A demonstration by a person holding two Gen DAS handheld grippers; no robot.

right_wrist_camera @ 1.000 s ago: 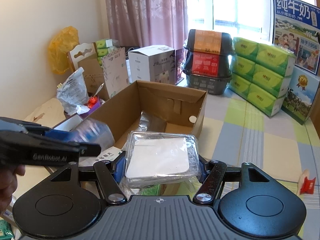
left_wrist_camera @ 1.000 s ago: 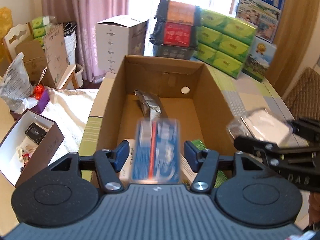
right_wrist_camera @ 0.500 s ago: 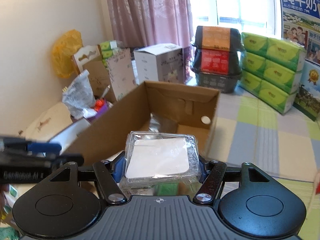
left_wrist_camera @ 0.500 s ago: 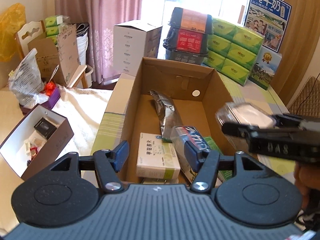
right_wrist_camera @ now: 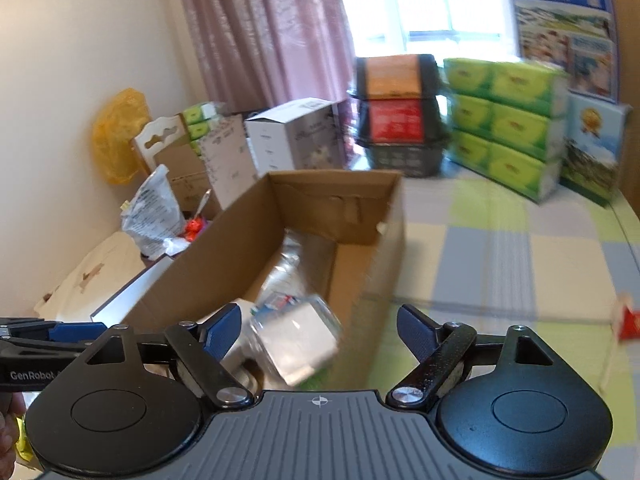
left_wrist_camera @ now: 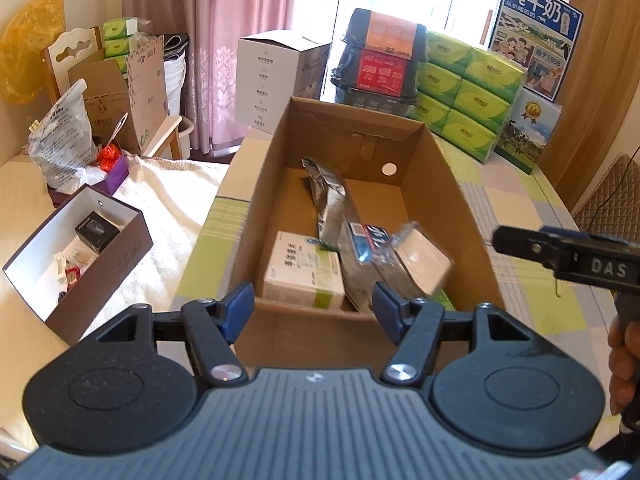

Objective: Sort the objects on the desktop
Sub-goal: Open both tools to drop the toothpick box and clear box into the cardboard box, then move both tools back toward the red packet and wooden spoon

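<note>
Risk: the clear wrapped packet (left_wrist_camera: 416,256) lies tilted atop other items inside the cardboard box (left_wrist_camera: 444,168); it may slide or crush the white medicine box (left_wrist_camera: 304,268).
Left gripper (left_wrist_camera: 314,306): jaws apart, empty.
Right gripper (right_wrist_camera: 320,330): jaws apart, empty.
Change: half a second ago the right jaws clamped that packet; now it is in the box.

My left tongs (left_wrist_camera: 314,306) and right tongs (right_wrist_camera: 320,330) are black with blue pads, silver screws, ribbed grey bodies; white lettering reads "DAS" and "GenRobot" on their sides.
</note>
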